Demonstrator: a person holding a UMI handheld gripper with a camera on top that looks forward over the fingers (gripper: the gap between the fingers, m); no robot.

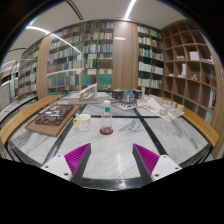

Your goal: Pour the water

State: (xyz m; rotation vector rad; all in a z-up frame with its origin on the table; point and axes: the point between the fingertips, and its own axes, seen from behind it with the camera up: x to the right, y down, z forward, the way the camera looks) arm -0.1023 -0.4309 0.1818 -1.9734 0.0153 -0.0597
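On the desk [120, 150] the bottle [107, 117] and cup [84, 122] stand untouched beyond the hand-held gripper [112, 158], spread wide, holding nothing; pouring seems unstarted

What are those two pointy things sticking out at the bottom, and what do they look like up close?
They are the two fingers of the handheld gripper. Each finger is a pale, whitish wedge that tapers toward its tip, and each carries a bright magenta pad with fine ridges on its inner face. No cables, markings or sleeve are visible.
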